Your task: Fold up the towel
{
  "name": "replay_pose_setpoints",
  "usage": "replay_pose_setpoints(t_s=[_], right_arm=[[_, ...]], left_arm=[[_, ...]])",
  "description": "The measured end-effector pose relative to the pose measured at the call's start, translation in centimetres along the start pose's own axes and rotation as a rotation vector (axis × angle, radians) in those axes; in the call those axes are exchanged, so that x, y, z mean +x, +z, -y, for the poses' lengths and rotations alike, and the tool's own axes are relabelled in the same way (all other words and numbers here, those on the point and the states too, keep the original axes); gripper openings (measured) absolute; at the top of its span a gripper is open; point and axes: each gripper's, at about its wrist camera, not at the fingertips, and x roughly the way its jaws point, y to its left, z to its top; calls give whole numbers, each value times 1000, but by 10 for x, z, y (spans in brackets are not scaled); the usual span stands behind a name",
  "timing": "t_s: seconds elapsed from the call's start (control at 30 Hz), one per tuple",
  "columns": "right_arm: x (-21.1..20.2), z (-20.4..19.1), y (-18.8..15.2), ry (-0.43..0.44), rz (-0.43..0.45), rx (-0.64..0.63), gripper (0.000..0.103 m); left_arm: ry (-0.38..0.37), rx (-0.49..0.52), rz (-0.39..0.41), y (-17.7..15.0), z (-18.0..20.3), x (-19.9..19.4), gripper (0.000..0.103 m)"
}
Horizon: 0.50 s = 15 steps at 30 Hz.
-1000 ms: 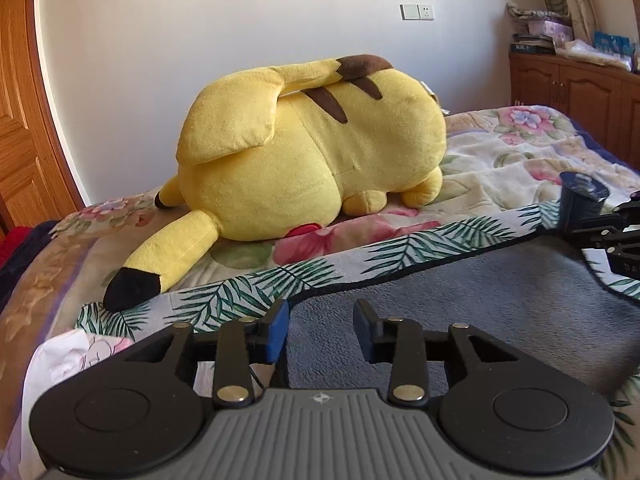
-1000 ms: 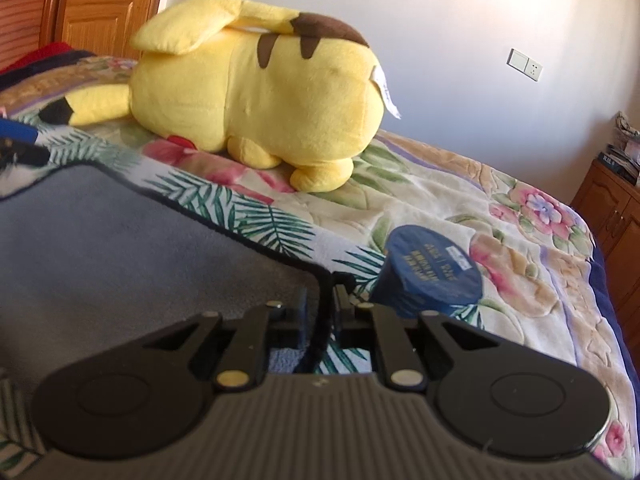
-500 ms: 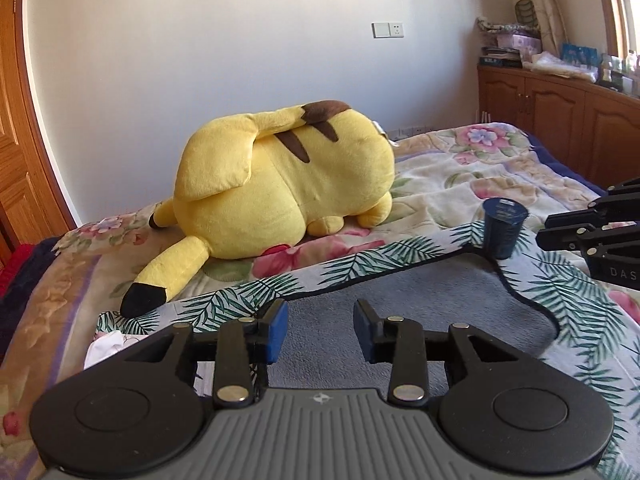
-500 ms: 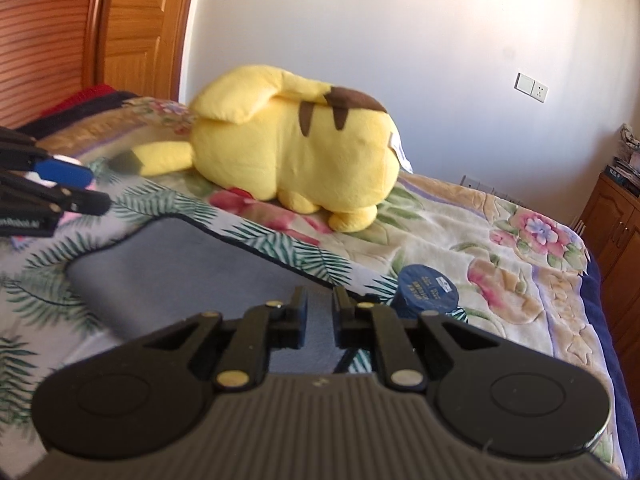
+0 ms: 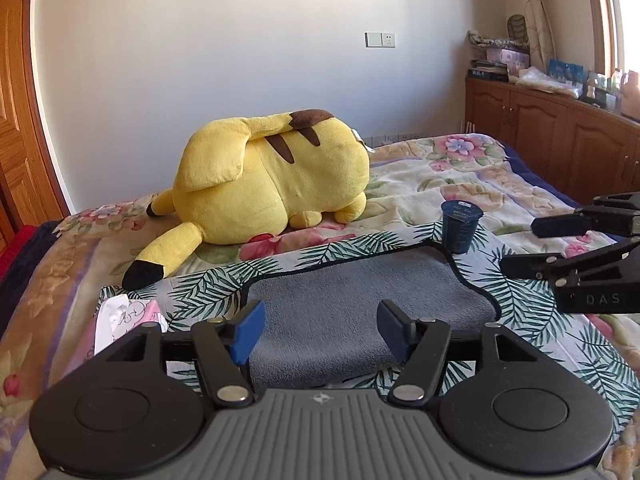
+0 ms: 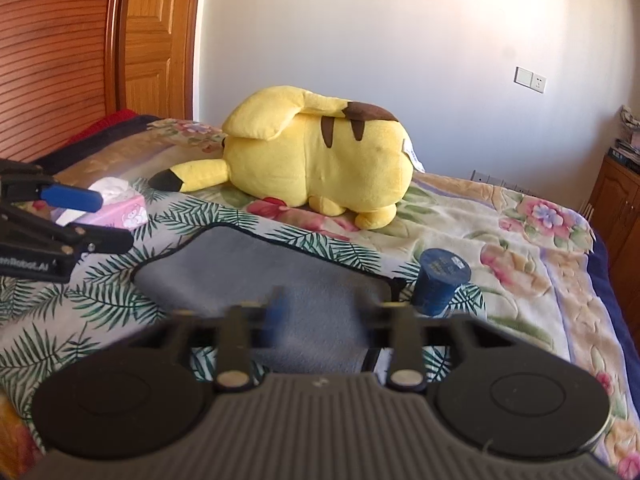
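Observation:
The towel (image 5: 360, 300) is grey on top with a palm-leaf printed side and black edging. It lies folded over on the bed, also in the right wrist view (image 6: 256, 276). My left gripper (image 5: 320, 330) is open and empty, held above the towel's near edge. It shows at the left of the right wrist view (image 6: 112, 220). My right gripper (image 6: 324, 308) is open and empty above the towel's near right part, its fingers blurred. It shows at the right of the left wrist view (image 5: 516, 248).
A large yellow plush toy (image 5: 268, 196) lies on the floral bedspread (image 5: 460, 176) behind the towel. A dark blue cup (image 5: 460, 228) stands at the towel's far right corner. A pink tissue pack (image 5: 128, 316) lies at the left. Wooden cabinets (image 5: 560, 136) line the right wall.
Both grippers have pulled back and up from the towel. The right gripper let go of the towel's edge and opened. The left gripper opened wider. The towel now lies folded on the bed.

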Motion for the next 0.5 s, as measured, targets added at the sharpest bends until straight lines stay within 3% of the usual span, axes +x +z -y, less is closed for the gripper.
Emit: replay_pose_setpoints(t_s=[0.13, 0.3, 0.5], right_arm=[[-8, 5, -6, -14, 19, 54, 82], [-16, 7, -11, -28, 36, 74, 90], [-23, 6, -19, -24, 47, 88, 100]], left_arm=[[14, 0, 9, -6, 1, -10, 62], [12, -35, 36, -18, -2, -23, 83], [36, -35, 53, -29, 3, -29, 87]])
